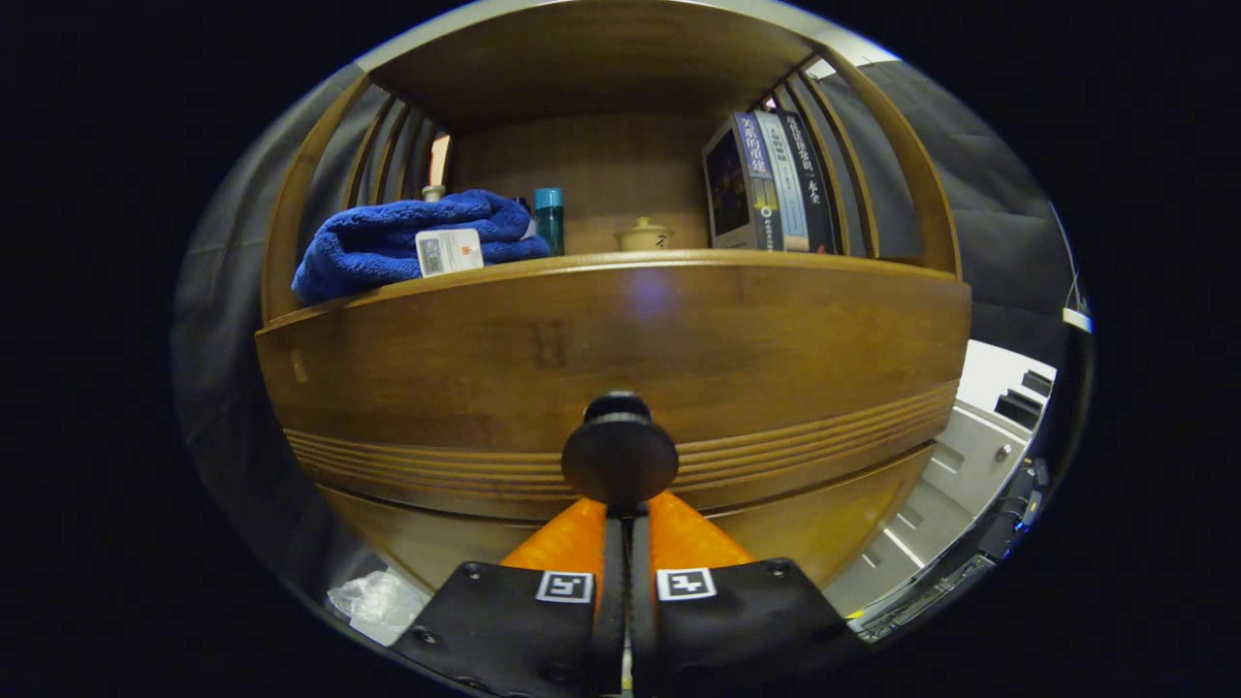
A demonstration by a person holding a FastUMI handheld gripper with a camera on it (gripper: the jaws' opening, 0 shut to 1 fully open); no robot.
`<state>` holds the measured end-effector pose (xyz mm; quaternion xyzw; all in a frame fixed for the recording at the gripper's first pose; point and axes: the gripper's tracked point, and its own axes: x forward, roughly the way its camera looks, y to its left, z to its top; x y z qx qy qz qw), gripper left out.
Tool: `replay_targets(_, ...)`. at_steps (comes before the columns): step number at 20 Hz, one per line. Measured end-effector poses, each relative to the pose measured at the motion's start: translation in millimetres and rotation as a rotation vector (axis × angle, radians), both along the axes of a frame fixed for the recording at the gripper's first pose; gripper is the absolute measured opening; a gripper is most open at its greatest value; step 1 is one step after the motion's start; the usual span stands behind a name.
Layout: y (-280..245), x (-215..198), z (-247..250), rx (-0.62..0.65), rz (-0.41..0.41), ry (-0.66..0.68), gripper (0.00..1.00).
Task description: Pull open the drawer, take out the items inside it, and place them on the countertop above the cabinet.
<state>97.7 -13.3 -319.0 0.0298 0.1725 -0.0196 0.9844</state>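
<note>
My fingers (620, 519) are pinched nearly together just under the dark round knob (620, 459) on the wooden drawer (776, 359) front, mid-frame.

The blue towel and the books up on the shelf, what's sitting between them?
In the gripper view, a teal bottle and a small lidded pot stand between the blue towel and the books.

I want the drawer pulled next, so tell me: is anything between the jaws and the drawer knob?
Nothing visible stands between them. The gripper, its jaws nearly closed together, sits just below the dark round knob on the wooden drawer front, with its tips right at the knob's lower edge.
</note>
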Motion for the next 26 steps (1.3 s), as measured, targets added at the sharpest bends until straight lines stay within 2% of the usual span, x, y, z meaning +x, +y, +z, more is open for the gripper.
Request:
replay_targets(3,2,-10,8,-0.016,0.035,-0.044,0.41)
replay_targets(6,4,-10,26,-0.017,0.016,-0.121,0.7)
replay_targets(9,2,-6,34,-0.012,0.004,-0.124,0.65)
replay_targets(16,-3,9,41,0.103,-0.015,-0.113,0.53)
replay_targets(19,-4,11,43,0.052,0.009,-0.12,0.47)
replay_targets(24,-3,3,32,0.018,0.023,-0.09,0.47)
replay_targets(26,-17,-18,5,0.002,-0.052,0.001,0.22)
